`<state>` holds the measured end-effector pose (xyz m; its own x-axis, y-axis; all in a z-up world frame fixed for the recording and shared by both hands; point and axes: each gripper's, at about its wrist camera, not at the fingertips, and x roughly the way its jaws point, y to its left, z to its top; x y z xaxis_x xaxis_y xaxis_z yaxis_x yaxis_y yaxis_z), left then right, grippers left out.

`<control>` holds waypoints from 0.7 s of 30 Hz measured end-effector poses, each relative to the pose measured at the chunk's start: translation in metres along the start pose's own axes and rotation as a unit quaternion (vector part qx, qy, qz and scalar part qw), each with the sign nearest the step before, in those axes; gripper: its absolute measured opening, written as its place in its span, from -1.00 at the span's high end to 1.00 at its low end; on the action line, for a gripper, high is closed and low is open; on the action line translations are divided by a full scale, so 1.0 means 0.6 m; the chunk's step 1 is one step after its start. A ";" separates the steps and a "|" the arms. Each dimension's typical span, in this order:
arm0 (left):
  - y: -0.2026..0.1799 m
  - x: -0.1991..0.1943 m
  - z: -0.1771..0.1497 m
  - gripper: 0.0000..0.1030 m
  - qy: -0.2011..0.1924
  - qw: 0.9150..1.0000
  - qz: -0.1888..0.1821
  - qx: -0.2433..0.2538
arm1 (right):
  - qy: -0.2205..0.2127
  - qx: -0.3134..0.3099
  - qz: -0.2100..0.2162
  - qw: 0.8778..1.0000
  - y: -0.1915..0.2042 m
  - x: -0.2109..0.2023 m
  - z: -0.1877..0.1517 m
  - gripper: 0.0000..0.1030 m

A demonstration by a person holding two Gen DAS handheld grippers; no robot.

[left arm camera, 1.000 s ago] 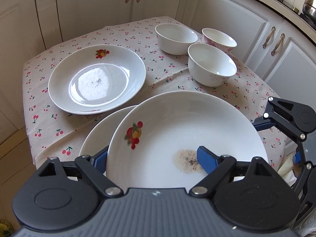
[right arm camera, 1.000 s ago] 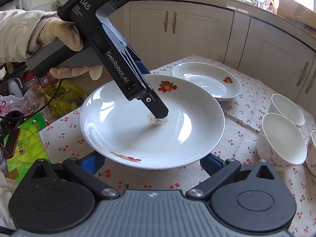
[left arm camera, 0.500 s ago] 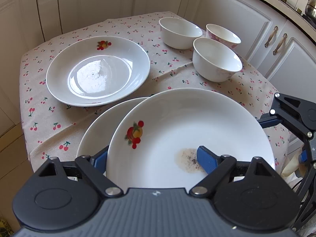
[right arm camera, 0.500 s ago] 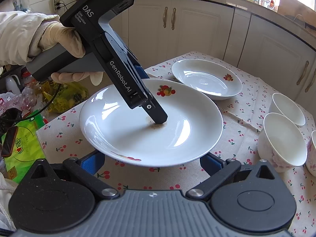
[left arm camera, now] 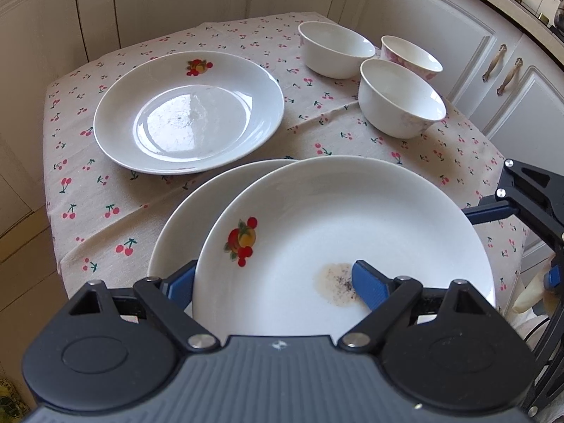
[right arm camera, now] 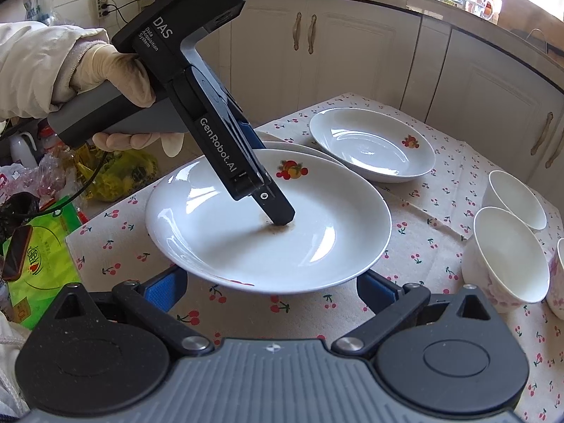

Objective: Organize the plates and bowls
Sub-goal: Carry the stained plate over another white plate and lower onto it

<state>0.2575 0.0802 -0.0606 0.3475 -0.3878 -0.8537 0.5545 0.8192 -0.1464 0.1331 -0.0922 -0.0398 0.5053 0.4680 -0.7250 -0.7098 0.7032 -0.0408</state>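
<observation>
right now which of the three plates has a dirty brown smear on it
The plate nearest the camera, stacked on a second plate: brown speckled smear in its well. The far plate shows no such smear.

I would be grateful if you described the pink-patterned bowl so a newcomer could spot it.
Start at the cherry-print tablecloth and find the three bowls clustered at its far right. The pink-patterned bowl sits nearest the cabinets; unlike the two plain white bowls, its outside carries pink flowers.
</observation>
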 end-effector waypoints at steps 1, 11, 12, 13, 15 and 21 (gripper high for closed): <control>0.001 0.000 -0.001 -0.75 0.002 1.000 0.002 -0.001 | -0.001 -0.001 0.000 1.000 0.000 0.000 0.000 -1.00; -0.001 -0.002 -0.004 -0.75 0.001 1.000 0.011 0.012 | 0.001 -0.002 0.000 1.000 0.001 0.005 0.004 -1.00; -0.001 -0.004 -0.004 -0.75 0.000 1.000 0.011 0.012 | 0.001 -0.002 0.000 1.000 0.001 0.005 0.004 -1.00; -0.001 -0.005 -0.005 -0.75 -0.001 1.000 0.011 0.013 | 0.001 -0.002 0.000 1.000 0.001 0.005 0.004 -1.00; -0.002 -0.007 -0.005 -0.75 -0.003 1.000 0.013 0.016 | 0.002 -0.003 -0.001 1.000 0.002 0.005 0.004 -1.00; -0.004 -0.014 -0.006 -0.75 -0.007 1.000 0.019 0.019 | 0.002 -0.002 -0.001 1.000 0.001 0.007 0.004 -1.00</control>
<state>0.2505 0.0831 -0.0547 0.3797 -0.3631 -0.8509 0.5688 0.8170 -0.0949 0.1361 -0.0883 -0.0411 0.5042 0.4644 -0.7281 -0.7112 0.7015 -0.0451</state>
